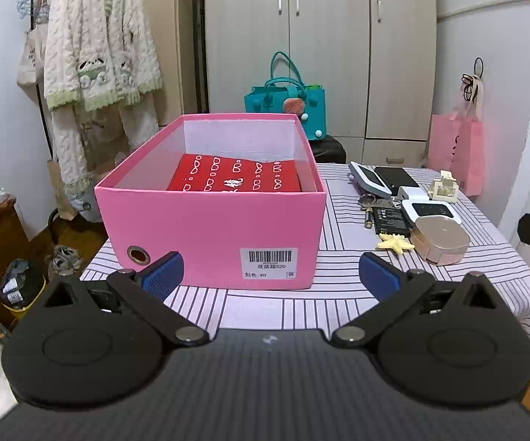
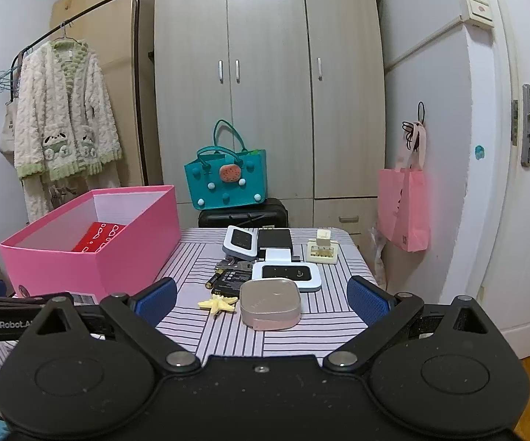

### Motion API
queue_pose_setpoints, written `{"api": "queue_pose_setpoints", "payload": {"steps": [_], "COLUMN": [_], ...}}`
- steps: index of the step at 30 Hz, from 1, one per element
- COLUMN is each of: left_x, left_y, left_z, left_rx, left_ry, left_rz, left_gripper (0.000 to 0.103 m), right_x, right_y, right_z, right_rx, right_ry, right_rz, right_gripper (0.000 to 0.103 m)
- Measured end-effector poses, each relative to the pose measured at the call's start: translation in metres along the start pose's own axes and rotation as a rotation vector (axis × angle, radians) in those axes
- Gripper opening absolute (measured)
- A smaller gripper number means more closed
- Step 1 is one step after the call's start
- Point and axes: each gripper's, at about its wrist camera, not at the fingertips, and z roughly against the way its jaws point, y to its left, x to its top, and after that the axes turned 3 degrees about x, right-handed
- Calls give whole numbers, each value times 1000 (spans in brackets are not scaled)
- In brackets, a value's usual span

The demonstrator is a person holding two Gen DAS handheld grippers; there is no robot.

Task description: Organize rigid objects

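Right wrist view: gold rounded case (image 2: 270,303) lies shut between the wide-open, empty right claw (image 2: 261,299).

pink box (image 1: 209,228) open-topped — free entry | clutter (image 2: 265,272) crowds right — near strip bare

Both wrist cams, prob. same table (image 1: 272,305)

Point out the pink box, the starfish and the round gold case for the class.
pink box (image 1: 209,228), left wrist view, front wall.
starfish (image 2: 217,304), right wrist view, its middle.
round gold case (image 2: 269,299), right wrist view, lid top.
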Motion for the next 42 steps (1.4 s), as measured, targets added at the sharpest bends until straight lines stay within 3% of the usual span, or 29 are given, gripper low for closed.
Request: {"api": "queue_pose_setpoints", "payload": {"steps": [42], "left_x": [-9], "left_y": [-12], "left_z": [8], "left_rx": [-1], "left_ry": [-14], "left_rz": [-42], "left_gripper": [103], "right_x": [-16], "right_y": [-6], "right_z": [3], "right_rx": [-27], "right_ry": [-53], "right_rz": [20], "right_gripper": [102]}}
